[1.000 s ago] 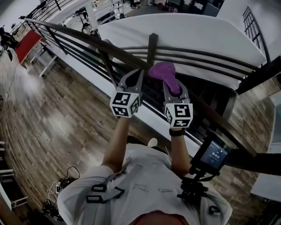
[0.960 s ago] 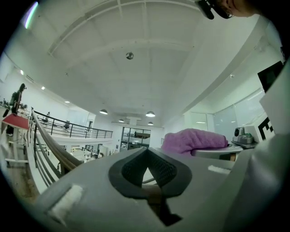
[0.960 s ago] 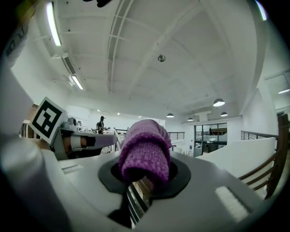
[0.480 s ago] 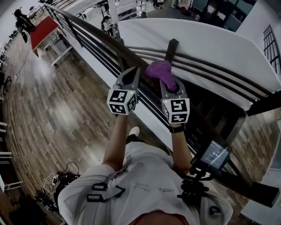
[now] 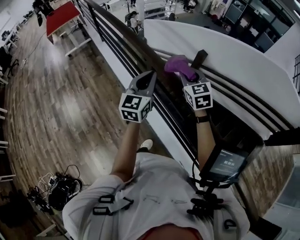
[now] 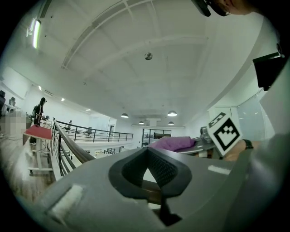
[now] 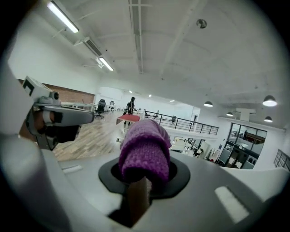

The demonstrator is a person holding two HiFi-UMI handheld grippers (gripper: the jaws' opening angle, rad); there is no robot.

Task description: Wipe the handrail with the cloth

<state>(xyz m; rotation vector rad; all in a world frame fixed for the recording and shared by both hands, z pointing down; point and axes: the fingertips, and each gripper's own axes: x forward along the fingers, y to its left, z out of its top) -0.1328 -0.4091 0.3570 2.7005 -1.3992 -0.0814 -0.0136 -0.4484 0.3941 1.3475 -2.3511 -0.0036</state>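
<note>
The right gripper (image 7: pixel 145 174) is clamped on the cloth (image 7: pixel 145 145), low centre of its view and over the rail (image 7: pixel 136 201). The left gripper (image 6: pixel 147 154) has its tips together on nothing. The small wad could slip sideways off the narrow rail if pressed unevenly. The cloth is a purple, nubbly, soft roll. The rail is smooth brown wood, long and slim.

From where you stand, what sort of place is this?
Likely an upper gallery in an open-plan office or workshop: a dark handrail edges a wood-plank floor, a red table stands further along, and glass-fronted rooms show across the way.
</note>
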